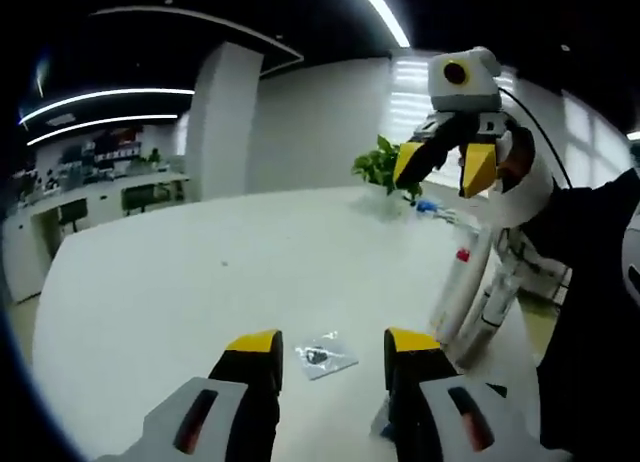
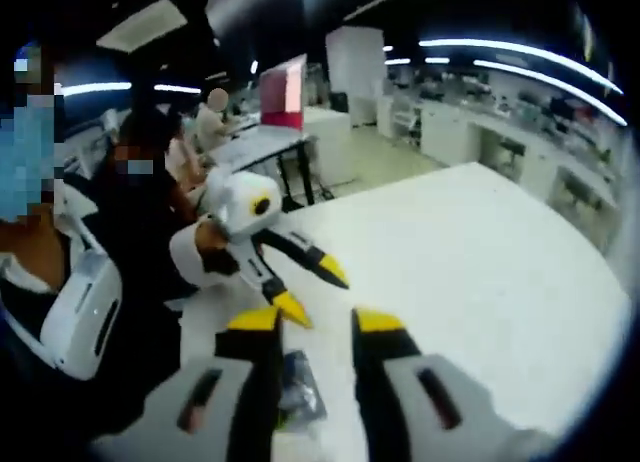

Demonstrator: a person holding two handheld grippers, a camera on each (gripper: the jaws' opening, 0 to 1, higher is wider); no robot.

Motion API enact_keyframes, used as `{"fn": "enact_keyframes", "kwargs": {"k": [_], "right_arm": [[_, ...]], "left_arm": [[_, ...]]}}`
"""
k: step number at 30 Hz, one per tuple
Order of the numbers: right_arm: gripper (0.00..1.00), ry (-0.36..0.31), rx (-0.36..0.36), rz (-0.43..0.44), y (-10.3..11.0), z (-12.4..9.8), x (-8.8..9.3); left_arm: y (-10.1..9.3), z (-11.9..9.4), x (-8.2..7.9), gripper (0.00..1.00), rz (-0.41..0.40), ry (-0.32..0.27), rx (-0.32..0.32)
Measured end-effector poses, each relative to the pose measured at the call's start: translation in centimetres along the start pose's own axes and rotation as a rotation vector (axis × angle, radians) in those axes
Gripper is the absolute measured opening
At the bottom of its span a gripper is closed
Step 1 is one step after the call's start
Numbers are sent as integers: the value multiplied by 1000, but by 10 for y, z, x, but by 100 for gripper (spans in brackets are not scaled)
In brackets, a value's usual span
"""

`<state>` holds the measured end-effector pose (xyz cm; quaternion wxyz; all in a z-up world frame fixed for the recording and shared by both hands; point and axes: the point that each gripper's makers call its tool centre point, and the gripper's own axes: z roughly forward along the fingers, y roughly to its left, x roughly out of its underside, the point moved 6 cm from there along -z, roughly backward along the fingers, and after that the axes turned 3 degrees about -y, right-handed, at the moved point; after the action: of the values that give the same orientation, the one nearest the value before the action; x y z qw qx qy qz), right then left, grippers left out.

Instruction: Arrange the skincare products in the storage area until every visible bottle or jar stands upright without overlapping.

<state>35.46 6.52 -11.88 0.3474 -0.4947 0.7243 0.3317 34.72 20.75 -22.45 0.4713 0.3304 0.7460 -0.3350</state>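
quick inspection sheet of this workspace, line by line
surface: large white table, mostly bare
job's things: tall white bottles with a red cap, standing at the table's edge
clutter: small clear plastic bag lying flat, dark item inside; blue items by the plant, too small to tell
grippers: left gripper jaws apart, empty; right gripper jaws apart, empty
cables: dark cable behind the right gripper
surroundings: green potted plant, white pillar, office desks, seated people

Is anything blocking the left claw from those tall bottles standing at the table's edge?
Nothing visible does. The left gripper hovers with its jaws apart over the white table; the bottles stand ahead to its right. A small clear packet lies flat beneath it, off that line.
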Motion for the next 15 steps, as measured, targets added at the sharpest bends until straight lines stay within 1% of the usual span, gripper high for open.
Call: {"fn": "enact_keyframes", "kwargs": {"k": [3, 5, 8, 10, 12, 15], "right_arm": [[30, 48, -14, 11, -13, 5, 10], [34, 98, -16, 23, -23, 10, 20], [35, 117, -21, 48, -32, 17, 28], [35, 123, -33, 83, -37, 21, 33], [35, 143, -29, 94, -43, 25, 37], [36, 174, -29, 122, -48, 31, 43]], "left_arm": [[-1, 8, 7, 41, -5, 24, 16], [1, 13, 12, 40, -10, 46, 23], [2, 21, 18, 35, 5, 74, 18], [3, 27, 22, 33, -5, 89, 30], [4, 32, 25, 31, -14, 97, 40], [8, 38, 29, 31, -12, 115, 33]]}}
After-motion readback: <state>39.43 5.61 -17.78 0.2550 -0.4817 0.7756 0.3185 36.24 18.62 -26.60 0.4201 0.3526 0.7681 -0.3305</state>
